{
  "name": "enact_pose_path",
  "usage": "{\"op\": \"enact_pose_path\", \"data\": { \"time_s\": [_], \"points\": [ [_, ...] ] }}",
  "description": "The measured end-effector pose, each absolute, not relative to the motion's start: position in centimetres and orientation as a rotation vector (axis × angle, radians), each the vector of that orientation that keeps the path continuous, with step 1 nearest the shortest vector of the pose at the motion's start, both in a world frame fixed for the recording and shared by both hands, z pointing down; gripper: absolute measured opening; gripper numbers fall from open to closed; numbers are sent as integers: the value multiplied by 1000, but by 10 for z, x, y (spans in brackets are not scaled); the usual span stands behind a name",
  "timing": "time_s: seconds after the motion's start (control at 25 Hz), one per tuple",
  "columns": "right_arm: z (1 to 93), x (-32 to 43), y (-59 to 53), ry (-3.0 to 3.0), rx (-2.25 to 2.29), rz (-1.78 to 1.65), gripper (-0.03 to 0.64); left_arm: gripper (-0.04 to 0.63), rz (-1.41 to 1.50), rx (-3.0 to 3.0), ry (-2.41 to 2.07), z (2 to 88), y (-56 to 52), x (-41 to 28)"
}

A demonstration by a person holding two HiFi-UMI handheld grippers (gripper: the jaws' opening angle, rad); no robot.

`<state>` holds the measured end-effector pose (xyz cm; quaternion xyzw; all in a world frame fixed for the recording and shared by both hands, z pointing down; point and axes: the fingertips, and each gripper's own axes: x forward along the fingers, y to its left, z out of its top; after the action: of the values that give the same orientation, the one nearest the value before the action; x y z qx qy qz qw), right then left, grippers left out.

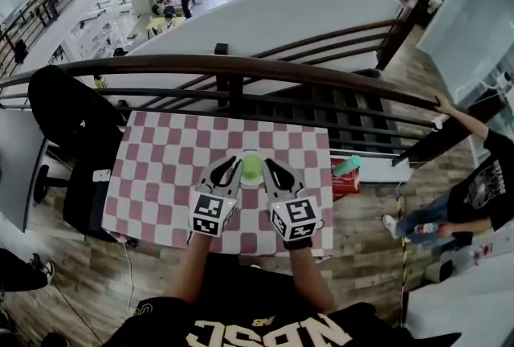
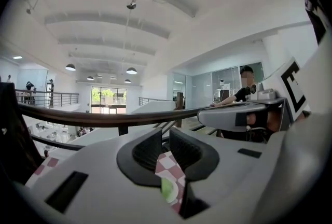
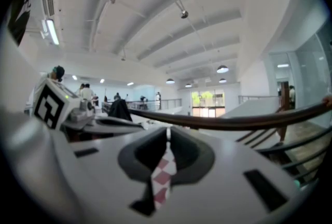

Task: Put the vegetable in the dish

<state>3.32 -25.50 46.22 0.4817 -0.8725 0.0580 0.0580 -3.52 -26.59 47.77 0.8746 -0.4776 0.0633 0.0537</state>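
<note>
The left gripper (image 1: 229, 169) and the right gripper (image 1: 273, 169) hang side by side above the desk (image 1: 161, 169), both pointing almost level toward the railing (image 1: 241, 66). This looks like a resting pose and not a reach. In the left gripper view the jaws of the left gripper (image 2: 166, 137) stand closed to a thin slit with nothing between them. In the right gripper view the jaws of the right gripper (image 3: 168, 137) are pressed together, also empty. The green vegetable (image 1: 251, 167) lies on the desk below, between the 2 gripper tips in the head view, apart from both. It appears to sit in a pale dish (image 1: 250, 153), though the rim is small and hard to make out. Through the left slit the vegetable (image 2: 167, 189) shows far underneath on the checked cloth. Probably the task is already done.
</note>
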Motion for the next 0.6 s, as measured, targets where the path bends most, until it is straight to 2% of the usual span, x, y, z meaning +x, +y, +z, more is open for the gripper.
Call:
{"op": "enact_pose_path", "data": {
  "time_s": [0.36,0.6],
  "points": [
    [433,13,-213,-2685,1488,121,26,29,27,2626,-1504,452,-225,-60],
    [425,32,-193,-2682,1494,81,25,23,-53,2600,-1613,427,-207,-51]
  ]
}}
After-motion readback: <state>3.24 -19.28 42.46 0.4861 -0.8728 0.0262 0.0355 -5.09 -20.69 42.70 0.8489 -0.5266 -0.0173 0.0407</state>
